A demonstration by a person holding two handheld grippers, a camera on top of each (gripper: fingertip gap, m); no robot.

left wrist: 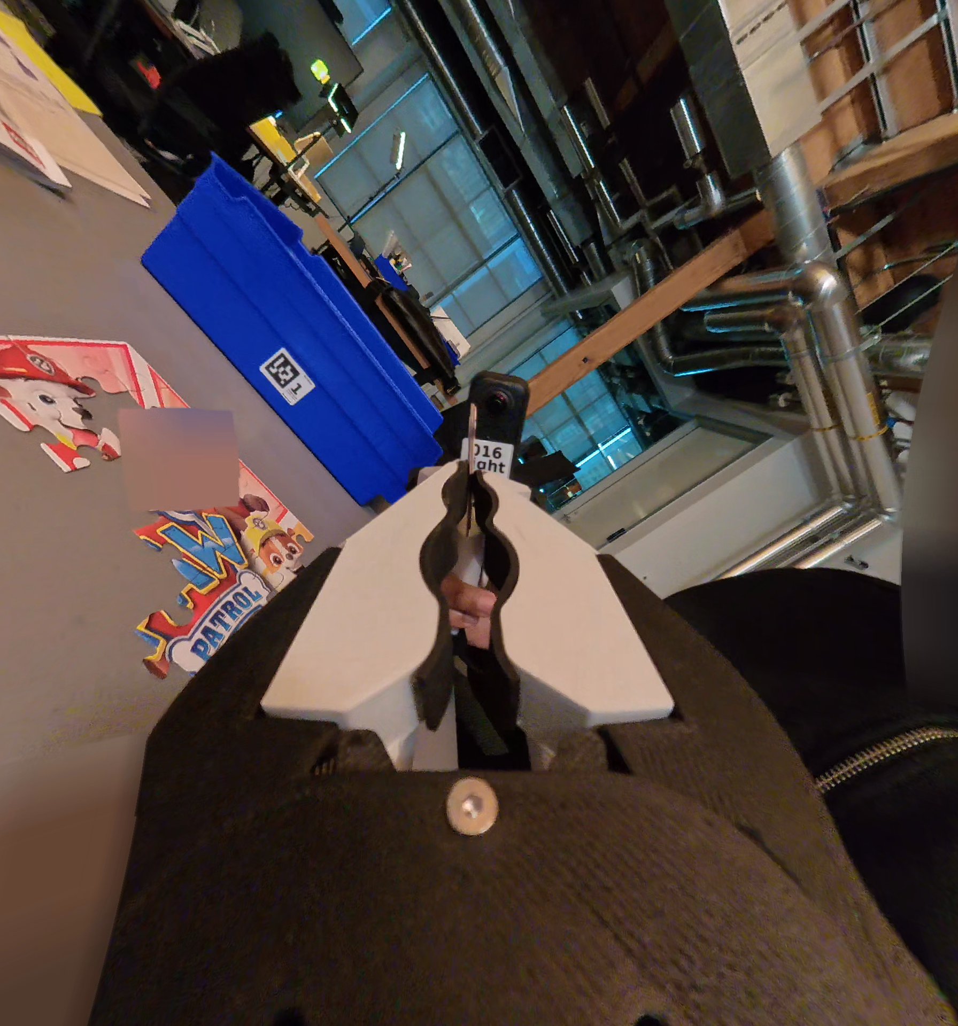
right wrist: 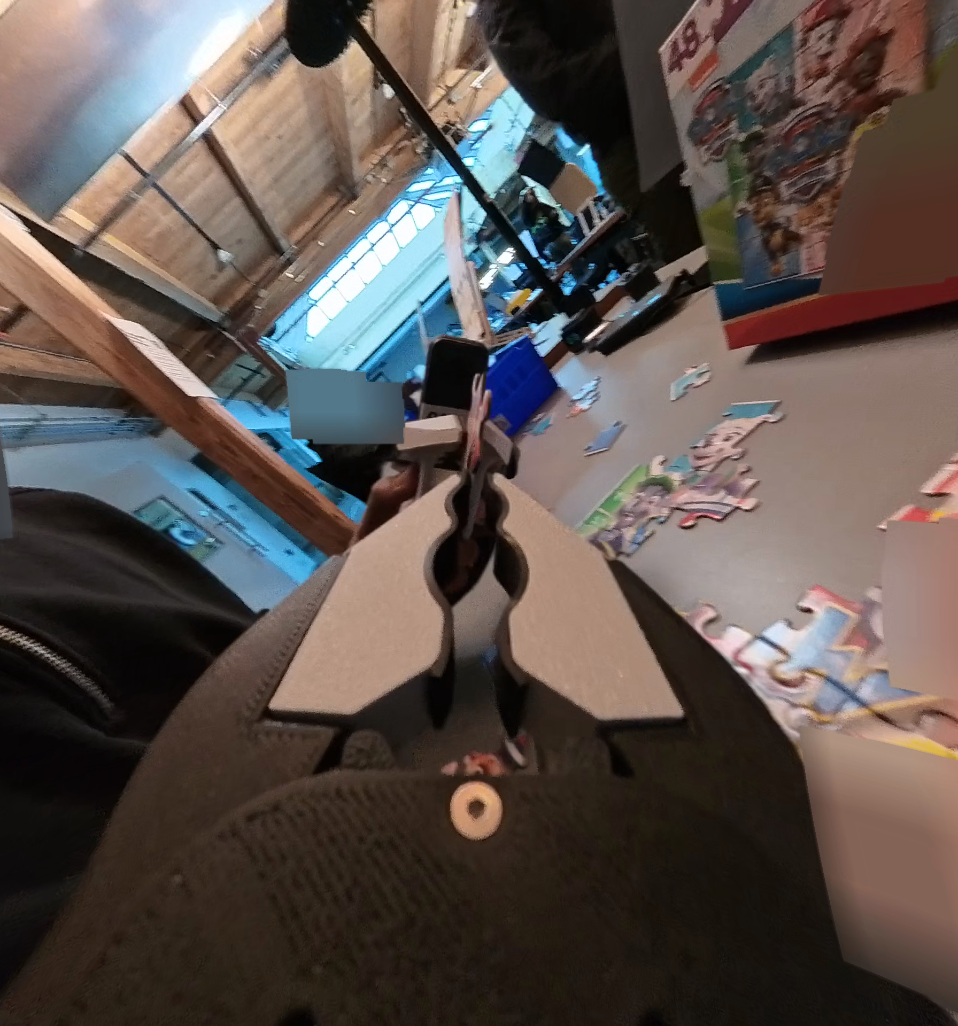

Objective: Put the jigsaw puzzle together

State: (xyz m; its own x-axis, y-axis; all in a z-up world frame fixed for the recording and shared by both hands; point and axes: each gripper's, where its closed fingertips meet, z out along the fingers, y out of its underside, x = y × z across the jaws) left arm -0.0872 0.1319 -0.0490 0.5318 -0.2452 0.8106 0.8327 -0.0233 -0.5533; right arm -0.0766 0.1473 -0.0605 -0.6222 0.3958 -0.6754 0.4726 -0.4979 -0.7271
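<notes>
My left gripper (left wrist: 470, 478) is shut on a thin puzzle piece (left wrist: 472, 438) that I see edge-on, sticking up past the fingertips. Just beyond it the right gripper's black camera (left wrist: 498, 411) faces me. In the right wrist view my right gripper (right wrist: 474, 484) is shut on the same puzzle piece (right wrist: 475, 422), also edge-on. The left gripper's white fingers (right wrist: 432, 430) clamp the piece's far end, with its camera (right wrist: 454, 377) behind. Both grippers hold the piece in the air above the grey table (left wrist: 49, 583).
A blue bin (left wrist: 299, 344) stands on the table. Partly joined puzzle sections (left wrist: 216, 555) (right wrist: 682, 499) and loose pieces (right wrist: 688, 380) lie on it. The puzzle box (right wrist: 788, 155) stands at the far right. A person's black jacket (left wrist: 854, 694) is close. The grippers are tip to tip, or close to it.
</notes>
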